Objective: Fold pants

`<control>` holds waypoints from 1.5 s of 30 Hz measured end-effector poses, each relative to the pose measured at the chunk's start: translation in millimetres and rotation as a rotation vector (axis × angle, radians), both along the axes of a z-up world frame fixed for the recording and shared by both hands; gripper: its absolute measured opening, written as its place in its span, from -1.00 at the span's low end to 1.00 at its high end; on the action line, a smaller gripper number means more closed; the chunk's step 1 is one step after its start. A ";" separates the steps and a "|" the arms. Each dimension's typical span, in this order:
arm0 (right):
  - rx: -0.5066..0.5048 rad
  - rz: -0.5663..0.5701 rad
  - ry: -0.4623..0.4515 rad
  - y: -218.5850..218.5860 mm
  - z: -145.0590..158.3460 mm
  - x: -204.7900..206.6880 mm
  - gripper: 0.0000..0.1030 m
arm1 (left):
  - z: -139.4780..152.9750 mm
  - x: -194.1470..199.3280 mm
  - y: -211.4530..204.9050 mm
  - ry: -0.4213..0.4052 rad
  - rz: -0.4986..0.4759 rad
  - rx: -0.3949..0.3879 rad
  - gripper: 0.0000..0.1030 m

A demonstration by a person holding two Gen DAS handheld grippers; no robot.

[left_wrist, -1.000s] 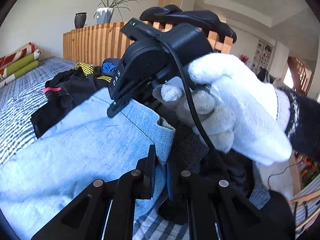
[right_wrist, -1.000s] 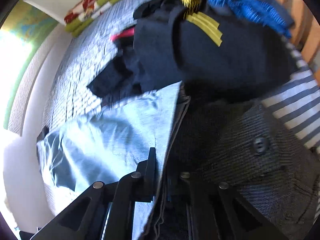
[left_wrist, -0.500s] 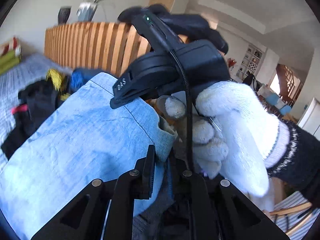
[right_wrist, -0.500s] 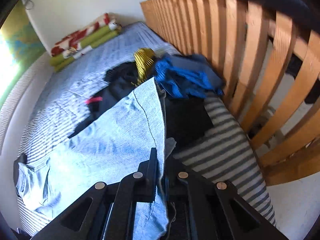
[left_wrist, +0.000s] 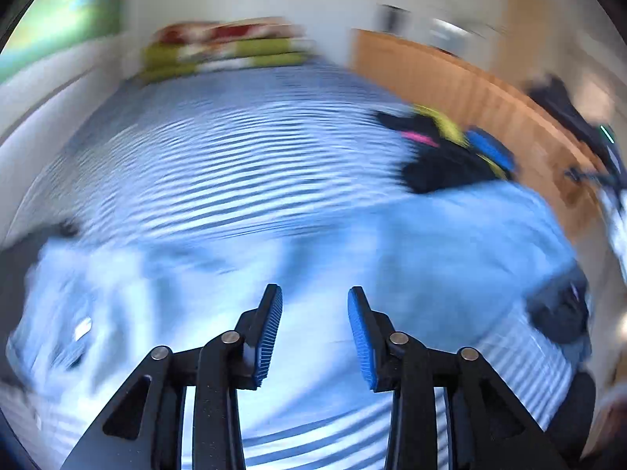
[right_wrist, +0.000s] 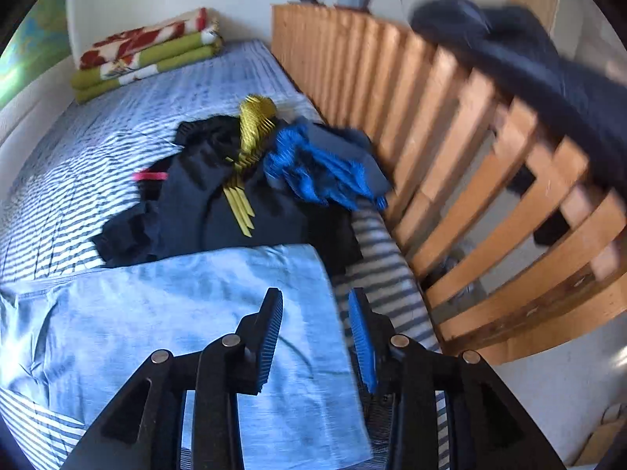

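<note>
Two grippers hung over the bed [right_wrist: 78, 149], and both were letting go. The left gripper [left_wrist: 314, 333] had its jaws opening with nothing pinched between them, only blurred blue cloth below. The right gripper [right_wrist: 315, 337] was opening as well, its pads clear of the fabric, with the pants' right-hand edge passing under the gap.

And the pants [right_wrist: 188, 313] themselves? Pale blue denim, spread flat across the near end of the striped bed, their far edge lying against a dark heap of clothes [right_wrist: 219, 196] with yellow and blue trim. That heap sat toward the slatted wooden rail [right_wrist: 450, 156] along the bed's right edge; a stack of folded blankets [right_wrist: 145, 55] waited at the far corner.

Denim like this looked soft but with some body: heavier than a shirt, likely to hold a crease, unlikely to slip from ribbed pads. It would sag if lifted by one point. The better hold, by this reading, was a pinch at each of two corners along one short edge, so the layer carried over evenly. The left end looked rumpled and probably wanted smoothing first.
</note>
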State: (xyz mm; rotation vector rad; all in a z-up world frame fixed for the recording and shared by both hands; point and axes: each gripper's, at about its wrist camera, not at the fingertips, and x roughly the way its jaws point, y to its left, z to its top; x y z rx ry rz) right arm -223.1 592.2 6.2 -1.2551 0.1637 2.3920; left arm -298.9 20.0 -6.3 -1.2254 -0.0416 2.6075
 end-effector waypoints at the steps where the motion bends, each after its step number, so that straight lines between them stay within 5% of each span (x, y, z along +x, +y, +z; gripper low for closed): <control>1: -0.014 0.055 0.005 -19.8 2.3 -9.9 -0.38 | 0.0 0.7 -40.1 0.010 0.083 -0.017 -0.16; 4: -0.047 0.273 0.004 -106.2 2.1 -52.1 -0.38 | -3.4 7.4 -151.4 0.031 0.333 -0.054 -0.16; 9: -0.127 0.668 0.040 -291.1 -4.7 -123.8 -0.38 | -39.7 39.6 -297.2 -0.037 0.676 0.078 -0.05; 12: -0.155 0.849 -0.013 -399.5 -15.6 -166.6 -0.38 | -65.0 58.2 -338.3 -0.048 0.739 0.217 0.16; 19: -0.161 0.994 -0.120 -596.0 -58.7 -268.2 -0.26 | -90.1 39.9 -341.0 -0.103 0.740 0.309 0.36; 24: -0.142 0.985 -0.174 -673.5 -96.7 -319.7 -0.18 | -111.8 26.7 -346.0 -0.142 0.796 0.320 0.31; 32: -0.157 0.987 -0.247 -728.9 -134.3 -357.2 -0.13 | -128.3 35.5 -354.9 -0.108 0.757 0.407 -0.39; 33: -0.164 1.001 -0.243 -732.8 -132.3 -354.3 -0.36 | -127.2 37.6 -355.4 -0.098 0.749 0.418 -0.50; 34: -0.139 1.018 -0.239 -737.7 -129.5 -349.2 -0.83 | -126.8 39.0 -355.8 -0.089 0.744 0.422 -0.57; 35: -0.098 1.032 -0.232 -742.7 -128.1 -345.0 -0.93 | -126.9 41.5 -357.3 -0.080 0.741 0.434 -0.60; 41: -0.058 1.140 -0.093 -752.1 -88.7 -308.7 -0.94 | -130.0 67.1 -375.1 -0.042 0.754 0.573 -0.76; 45: -0.059 1.188 0.013 -771.7 -77.8 -306.1 -0.95 | -129.2 76.7 -381.4 -0.029 0.789 0.535 -0.76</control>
